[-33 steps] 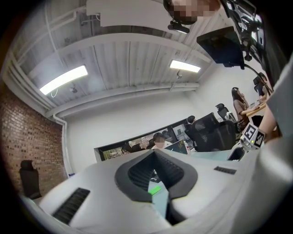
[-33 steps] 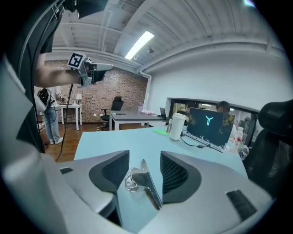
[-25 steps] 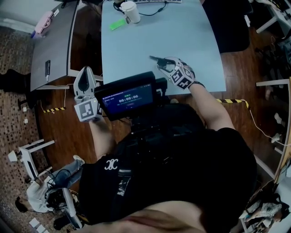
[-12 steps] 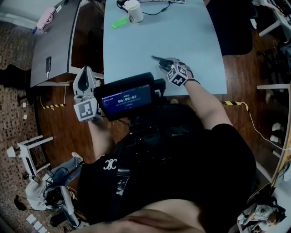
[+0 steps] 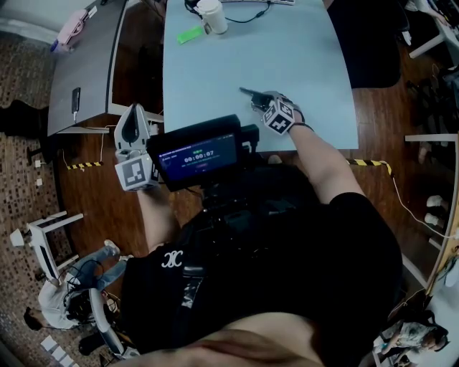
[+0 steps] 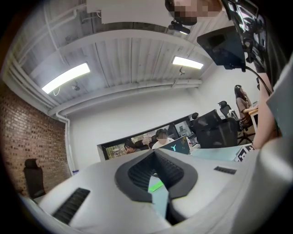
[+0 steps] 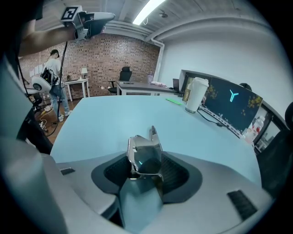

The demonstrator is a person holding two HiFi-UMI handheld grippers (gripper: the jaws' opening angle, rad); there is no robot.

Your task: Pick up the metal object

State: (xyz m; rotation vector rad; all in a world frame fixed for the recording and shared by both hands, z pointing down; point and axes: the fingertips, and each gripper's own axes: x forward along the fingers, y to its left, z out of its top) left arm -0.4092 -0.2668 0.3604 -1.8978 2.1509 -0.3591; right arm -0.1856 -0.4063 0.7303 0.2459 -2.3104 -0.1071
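At the near edge of the pale blue table point(image 5: 301, 64), just right of the frame's centre in the head view, the right gripper point(image 5: 259, 100) is clamping the metal object point(image 7: 145, 155). Its two dark pads are pressing the shiny, angular piece from either side, and the object's thin end is sticking out ahead of the jaws toward the upper left. I cannot tell whether it is touching the tabletop or hanging just above it.

The left gripper point(image 5: 133, 115) is hovering off the table's left edge, over the dark wooden floor point(image 5: 129, 208). Its jaws are drawn together to a narrow slit with nothing between them.

The tabletop is lying mostly bare. A white cup point(image 5: 213, 16) is standing at the far end, at the top of the head view, with a small green item point(image 5: 189, 34) lying just left of it and a black cable curling behind. A grey desk point(image 5: 86, 64) is sitting at the upper left, apart from the blue table, with a dark slim thing point(image 5: 75, 104) on it. A strip of yellow-and-black tape point(image 5: 369, 162) is running across the floor at the right.

Around the room, a brick wall point(image 7: 105, 59) is filling the back of the right gripper view, with a black chair point(image 7: 124, 73) before it and a person point(image 7: 52, 75) standing at the far left. A monitor point(image 7: 229, 103) is glowing on the right, and long ceiling lights point(image 6: 66, 77) are shining overhead.
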